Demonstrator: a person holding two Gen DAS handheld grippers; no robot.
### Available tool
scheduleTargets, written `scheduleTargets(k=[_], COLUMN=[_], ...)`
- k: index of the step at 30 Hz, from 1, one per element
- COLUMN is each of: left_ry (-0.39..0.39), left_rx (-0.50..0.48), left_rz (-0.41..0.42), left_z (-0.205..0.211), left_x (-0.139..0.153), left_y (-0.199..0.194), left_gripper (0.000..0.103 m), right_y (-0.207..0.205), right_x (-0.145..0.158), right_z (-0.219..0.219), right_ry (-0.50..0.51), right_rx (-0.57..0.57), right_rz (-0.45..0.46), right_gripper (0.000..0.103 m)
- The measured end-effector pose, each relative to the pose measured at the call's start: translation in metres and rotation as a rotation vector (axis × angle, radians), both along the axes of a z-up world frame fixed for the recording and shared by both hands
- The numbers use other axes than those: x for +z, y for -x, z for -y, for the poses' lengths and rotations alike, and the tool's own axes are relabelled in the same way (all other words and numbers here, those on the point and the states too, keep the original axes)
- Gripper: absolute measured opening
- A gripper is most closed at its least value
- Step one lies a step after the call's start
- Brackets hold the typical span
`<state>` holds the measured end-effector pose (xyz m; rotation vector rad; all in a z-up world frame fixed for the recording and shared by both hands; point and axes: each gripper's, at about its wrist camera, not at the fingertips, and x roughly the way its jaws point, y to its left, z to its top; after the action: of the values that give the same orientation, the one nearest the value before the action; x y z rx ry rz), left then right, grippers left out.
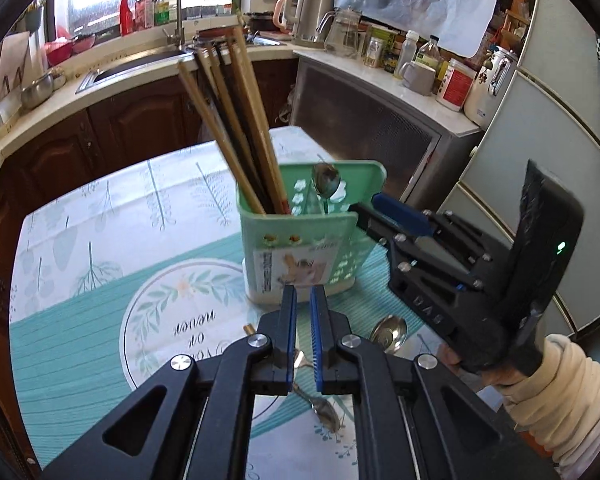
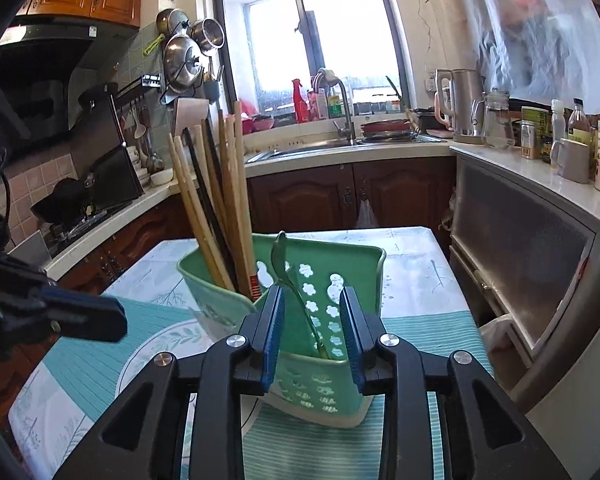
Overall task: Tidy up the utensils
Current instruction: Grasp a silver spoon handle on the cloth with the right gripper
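A green slotted utensil holder [image 1: 300,220] stands on the table. Several wooden and dark chopsticks [image 1: 236,120] lean in its left compartment, and a metal spoon [image 1: 326,184] stands bowl up in its right one. My left gripper [image 1: 304,290] hangs shut and empty just in front of the holder. Beneath it on the cloth lie a spoon [image 1: 324,412], a second spoon's bowl [image 1: 388,334] and a chopstick end [image 1: 249,328]. My right gripper [image 2: 312,290] is open at the holder [image 2: 340,264], and the standing spoon [image 2: 280,256] is between its pads, untouched.
The table carries a teal and white patterned cloth [image 1: 100,280]. A cream sleeve [image 1: 572,392] holds the right gripper. Behind are a counter with a sink [image 2: 308,148], kettle [image 2: 466,104], jars and mug [image 2: 572,160]. A steel cabinet [image 2: 520,248] stands on the right.
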<state>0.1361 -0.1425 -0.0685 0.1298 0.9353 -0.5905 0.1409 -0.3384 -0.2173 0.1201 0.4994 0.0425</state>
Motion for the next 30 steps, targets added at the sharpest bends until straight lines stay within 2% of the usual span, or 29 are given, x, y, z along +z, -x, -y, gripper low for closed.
scheduleTargets(k=[6, 8, 10, 14, 21, 30], left_ry=[-0.004, -0.007, -0.006, 0.002, 0.034, 0.055], left_rx=[0.035, 0.045, 0.058, 0.077, 0.097, 0.127], left_rz=[-0.072, -0.096, -0.114, -0.159, -0.227, -0.293], left_z=[-0.021, -0.027, -0.032, -0.04, -0.047, -0.044], left_x=[-0.024, -0.032, -0.04, -0.054, -0.075, -0.098], left_y=[0.001, 0.0, -0.001, -0.002, 0.003, 0.009], left_gripper=[0.009, 0.018, 0.022, 0.024, 0.024, 0.024], right_y=[0.022, 0.035, 0.043, 0.062, 0.1, 0.121], right_x=[0.01, 0.01, 0.011, 0.004, -0.029, -0.051], right_z=[-0.011, -0.016, -0.017, -0.025, -0.048, -0.061], right_ry=[0.021, 0.033, 0.032, 0.042, 0.114, 0.199], right_rx=[0.064, 0.08, 0.096, 0.133, 0.183, 0.19], right_rz=[-0.071, -0.089, -0.112, -0.17, -0.245, -0.282], right_gripper=[0.029, 0.029, 0.029, 0.029, 0.029, 0.033])
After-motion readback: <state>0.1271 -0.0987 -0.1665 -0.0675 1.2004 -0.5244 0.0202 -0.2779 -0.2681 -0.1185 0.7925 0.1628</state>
